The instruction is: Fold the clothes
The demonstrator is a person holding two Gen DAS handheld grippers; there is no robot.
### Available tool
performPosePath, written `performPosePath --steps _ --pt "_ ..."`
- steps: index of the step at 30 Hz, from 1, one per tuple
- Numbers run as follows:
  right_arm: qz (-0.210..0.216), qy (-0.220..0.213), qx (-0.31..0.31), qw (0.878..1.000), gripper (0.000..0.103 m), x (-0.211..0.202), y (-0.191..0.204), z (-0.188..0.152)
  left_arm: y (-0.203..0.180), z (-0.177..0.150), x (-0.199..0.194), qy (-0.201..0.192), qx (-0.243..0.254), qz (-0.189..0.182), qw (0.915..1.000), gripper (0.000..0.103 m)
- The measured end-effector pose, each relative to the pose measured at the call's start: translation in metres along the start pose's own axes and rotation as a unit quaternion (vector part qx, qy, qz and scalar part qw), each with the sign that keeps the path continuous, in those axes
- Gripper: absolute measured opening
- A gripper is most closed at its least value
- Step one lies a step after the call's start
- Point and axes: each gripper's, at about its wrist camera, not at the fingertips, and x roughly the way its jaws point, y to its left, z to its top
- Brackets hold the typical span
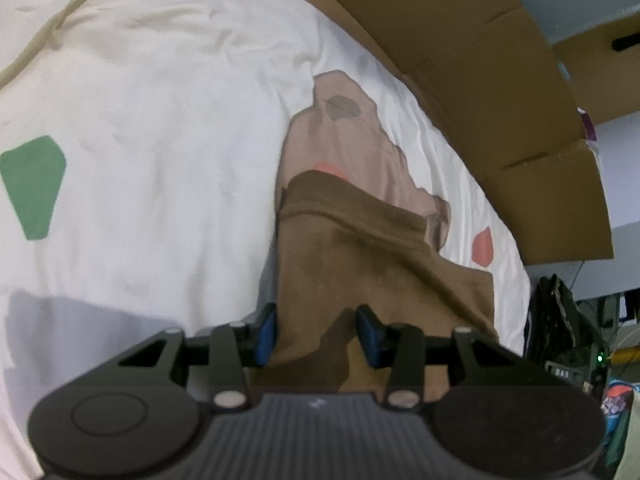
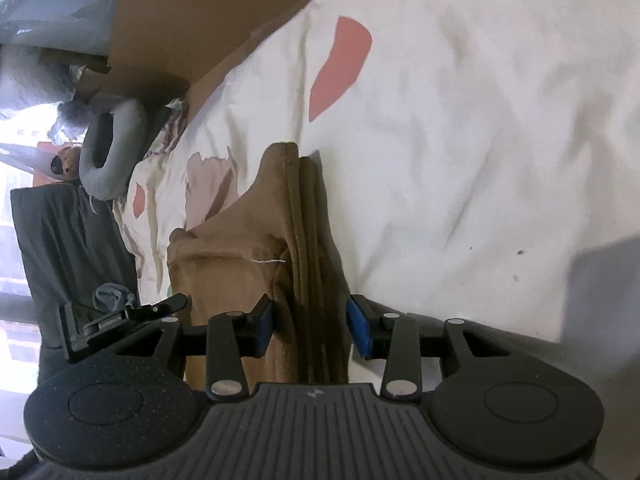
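One brown fabric garment (image 1: 360,248), folded into layers, lying on a white bedsheet (image 1: 160,120) printed with green, pink and tan patches, close to the bed edge bordered by brown cardboard (image 1: 500,80). Two black grippers with blue pads: left gripper (image 1: 316,332) partly open, straddling the cloth, grip not discernible; right gripper (image 2: 310,328) partly open around the stacked folds, right pad clear of them. Wide bare sheet on the side away from the cardboard.

Little can be read. In the left wrist view a dark device (image 1: 562,374), off to the right of the tool, carries small pale letters too blurred to make out. In the right wrist view the other tool's body (image 2: 108,316) bears white lettering, equally unreadable.
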Motion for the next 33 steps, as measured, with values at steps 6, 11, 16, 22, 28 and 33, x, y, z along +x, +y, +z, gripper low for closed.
performPosePath --steps 6,11,16,22,28,33 --pt "0.014 -0.006 0.007 1.0 0.045 0.016 0.007 0.0 0.007 0.002 0.005 -0.005 -0.009 -0.026 0.9996 0.044" --pt "0.015 -0.005 -0.001 1.0 0.045 0.022 0.012 0.0 0.005 0.009 0.01 -0.011 -0.004 -0.043 0.999 0.044" --pt "0.0 -0.006 -0.018 1.0 0.022 0.025 0.018 0.0 0.0 0.01 0.013 -0.027 -0.005 -0.049 0.9984 0.026" --pt "-0.027 -0.022 -0.053 0.998 0.016 0.024 0.03 -0.006 -0.01 0.005 0.002 -0.035 0.019 -0.05 0.998 0.008" --pt "-0.044 -0.033 -0.078 0.995 0.015 0.016 0.049 -0.01 -0.034 -0.003 -0.018 -0.061 0.054 -0.026 0.9963 0.007" --pt "-0.066 -0.052 -0.098 0.992 0.014 0.006 0.064 -0.02 -0.053 -0.008 -0.035 -0.07 0.071 -0.008 0.9949 0.007"
